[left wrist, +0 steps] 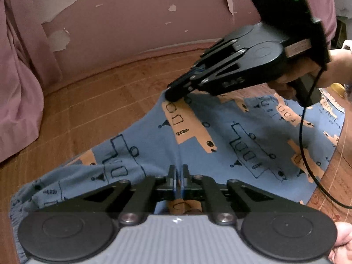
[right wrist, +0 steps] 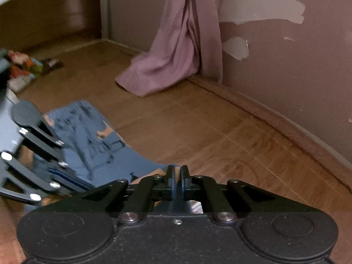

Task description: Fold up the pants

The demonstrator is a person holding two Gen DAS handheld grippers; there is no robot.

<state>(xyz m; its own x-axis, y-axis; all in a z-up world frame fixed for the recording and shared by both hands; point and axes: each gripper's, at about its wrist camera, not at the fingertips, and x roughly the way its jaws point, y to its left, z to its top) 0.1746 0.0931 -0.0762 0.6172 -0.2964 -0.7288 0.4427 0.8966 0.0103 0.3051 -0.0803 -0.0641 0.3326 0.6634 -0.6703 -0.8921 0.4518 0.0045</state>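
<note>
The pants [left wrist: 220, 136], blue with an orange and black print, lie spread on the wooden floor [left wrist: 105, 101]; the left gripper [left wrist: 178, 176] has its fingers [left wrist: 171, 173] closed on a raised fold of the fabric; the right gripper [left wrist: 173, 94] pinches the far edge with fingers closed on cloth; a mauve curtain [right wrist: 176, 50] hangs against the peeling wall [left wrist: 132, 17]

wood-grain floor [left wrist: 105, 92], pale seam lines. blue printed pants [left wrist: 220, 136] spread on it at 6 o'clock. mauve curtain [right wrist: 171, 66] pooled at 12 o'clock by the wall; blurred colourful items [right wrist: 21, 68] at 9.
</note>
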